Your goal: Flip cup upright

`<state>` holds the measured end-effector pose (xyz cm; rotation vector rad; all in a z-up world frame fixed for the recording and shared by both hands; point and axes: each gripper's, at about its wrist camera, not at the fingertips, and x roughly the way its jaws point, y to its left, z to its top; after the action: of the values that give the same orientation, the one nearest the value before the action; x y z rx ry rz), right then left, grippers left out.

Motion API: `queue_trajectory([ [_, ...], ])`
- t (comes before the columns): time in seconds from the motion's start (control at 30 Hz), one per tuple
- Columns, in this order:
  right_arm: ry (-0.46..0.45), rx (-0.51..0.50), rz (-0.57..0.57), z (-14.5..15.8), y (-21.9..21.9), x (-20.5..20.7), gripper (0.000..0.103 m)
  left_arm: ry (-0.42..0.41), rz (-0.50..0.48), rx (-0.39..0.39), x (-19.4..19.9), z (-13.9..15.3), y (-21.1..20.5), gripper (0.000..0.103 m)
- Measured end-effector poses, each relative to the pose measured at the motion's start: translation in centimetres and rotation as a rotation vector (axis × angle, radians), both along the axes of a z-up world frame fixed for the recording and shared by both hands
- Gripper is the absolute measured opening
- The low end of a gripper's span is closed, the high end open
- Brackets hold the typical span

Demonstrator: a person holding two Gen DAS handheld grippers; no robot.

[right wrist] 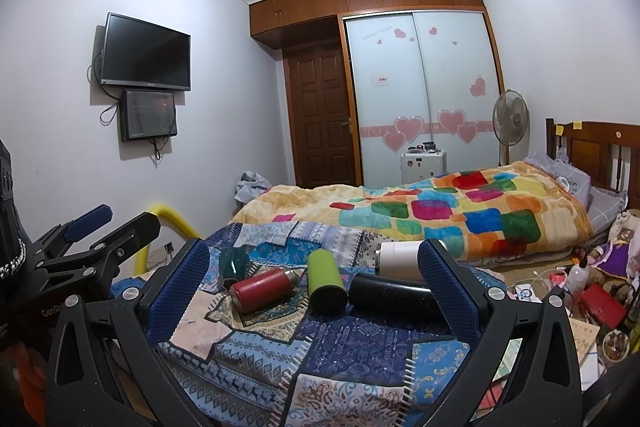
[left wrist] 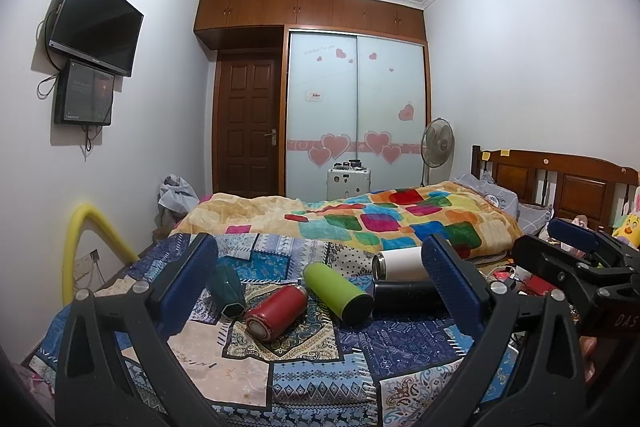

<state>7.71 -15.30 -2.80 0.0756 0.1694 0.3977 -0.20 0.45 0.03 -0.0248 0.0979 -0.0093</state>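
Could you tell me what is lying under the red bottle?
The red bottle lies on its side on the patterned patchwork cloth. Whatever is beneath that cloth is covered and cannot be seen.

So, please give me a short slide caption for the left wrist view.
Open left gripper hovers before five cups lying sideways on a patterned blanket.

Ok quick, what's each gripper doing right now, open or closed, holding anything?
Left gripper: open, holding nothing, short of the cups lying on the patterned cloth.
Right gripper: open, holding nothing, also short of them.
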Motion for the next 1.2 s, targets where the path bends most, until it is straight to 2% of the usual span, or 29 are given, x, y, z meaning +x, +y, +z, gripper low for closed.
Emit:
queue_trajectory([
  [0.87,0.014,-0.01,-0.001,-0.6,0.5,0.3,0.103,0.021,0.005,0.01,0.5,-0.4,0.3,0.103],
  [1.03,0.044,-0.019,-0.013,-1.5,0.5,1.7,0.103,0.048,-0.002,0.013,2.1,-1.0,0.8,0.103],
  [1.2,0.091,-0.048,-0.039,-3.1,0.3,3.8,0.103,0.148,-0.026,0.038,6.7,-2.5,1.8,0.103],
])
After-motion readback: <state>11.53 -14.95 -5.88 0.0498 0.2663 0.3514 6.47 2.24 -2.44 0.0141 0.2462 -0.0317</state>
